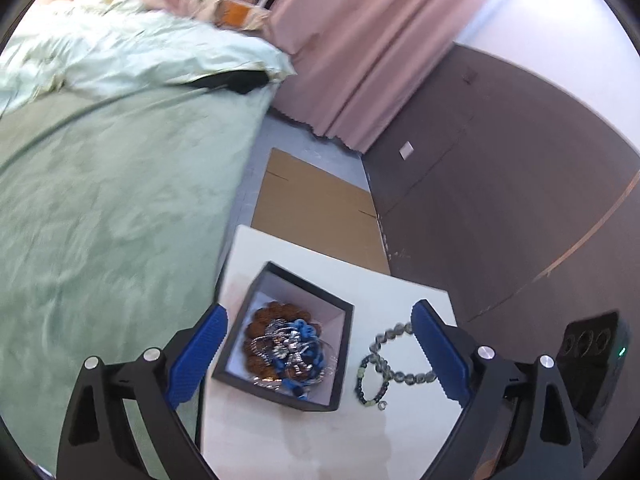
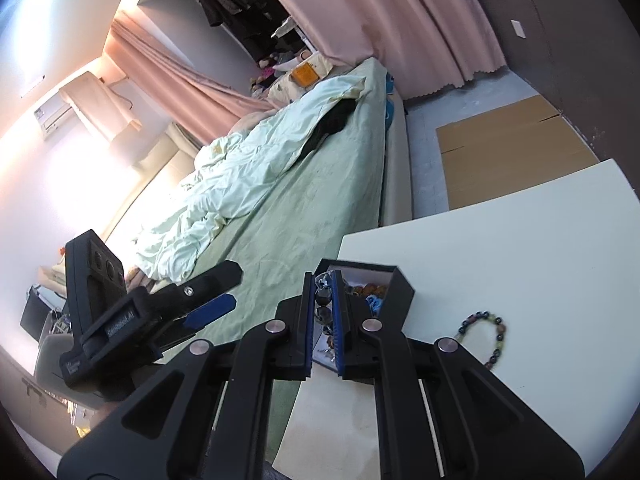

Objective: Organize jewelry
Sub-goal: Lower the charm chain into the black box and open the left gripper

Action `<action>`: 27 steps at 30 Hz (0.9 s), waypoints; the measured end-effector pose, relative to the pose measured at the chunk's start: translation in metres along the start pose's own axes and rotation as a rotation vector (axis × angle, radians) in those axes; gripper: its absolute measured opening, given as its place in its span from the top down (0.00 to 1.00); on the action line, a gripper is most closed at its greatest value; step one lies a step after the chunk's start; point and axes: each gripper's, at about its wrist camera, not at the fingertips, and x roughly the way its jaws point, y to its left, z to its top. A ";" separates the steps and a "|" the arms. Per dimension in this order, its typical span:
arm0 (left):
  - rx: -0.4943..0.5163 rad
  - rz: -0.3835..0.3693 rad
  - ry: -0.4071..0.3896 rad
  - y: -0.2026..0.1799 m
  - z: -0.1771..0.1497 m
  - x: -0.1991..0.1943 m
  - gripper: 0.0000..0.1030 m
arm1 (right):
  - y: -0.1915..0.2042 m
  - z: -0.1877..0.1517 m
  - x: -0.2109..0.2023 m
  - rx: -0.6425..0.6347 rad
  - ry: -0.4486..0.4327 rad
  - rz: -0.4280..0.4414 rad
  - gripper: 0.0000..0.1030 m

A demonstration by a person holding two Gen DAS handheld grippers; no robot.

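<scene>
A black box (image 1: 344, 344) with a white lining stands on the white table (image 1: 304, 440) and holds a brown bead bracelet (image 1: 256, 320), blue beads and silver chains. Two dark bead bracelets (image 1: 384, 364) lie on the table right of the box. My left gripper (image 1: 316, 344) is open and empty, its blue fingers on either side of the box, above it. My right gripper (image 2: 323, 304) is shut on a dark bead bracelet (image 2: 322, 300) over the box's (image 2: 402, 292) left edge. A bead bracelet (image 2: 494, 336) lies to the right. The left gripper (image 2: 212, 308) shows at left.
A bed with green sheets (image 1: 100, 220) and a pale duvet borders the table's left side. Flat cardboard (image 1: 316, 204) lies on the floor beyond the table. A dark wall panel (image 1: 500, 200) and pink curtains (image 1: 352, 40) stand behind.
</scene>
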 end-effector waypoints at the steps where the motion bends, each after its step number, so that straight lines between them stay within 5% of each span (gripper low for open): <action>1: -0.002 -0.009 -0.007 0.005 0.001 -0.004 0.12 | 0.001 -0.001 0.003 -0.004 0.003 0.004 0.91; 11: -0.003 0.000 -0.009 0.030 0.011 -0.013 0.10 | 0.013 -0.006 0.037 0.009 0.031 0.062 0.90; 12: -0.008 -0.003 -0.009 0.032 0.011 -0.013 0.10 | 0.014 -0.006 0.043 0.006 0.055 0.060 0.88; 14: -0.013 -0.002 -0.013 0.033 0.013 -0.013 0.10 | 0.013 -0.007 0.052 0.009 0.100 0.033 0.58; 21: 0.021 -0.011 0.016 0.027 0.011 -0.005 0.08 | -0.007 -0.003 0.029 0.027 0.063 -0.043 0.55; 25: 0.052 0.004 0.038 0.017 0.003 0.003 0.08 | -0.022 -0.002 0.005 0.042 0.023 -0.083 0.27; 27: 0.078 0.012 0.049 0.009 -0.002 0.007 0.08 | -0.027 -0.002 -0.006 0.044 0.014 -0.095 0.24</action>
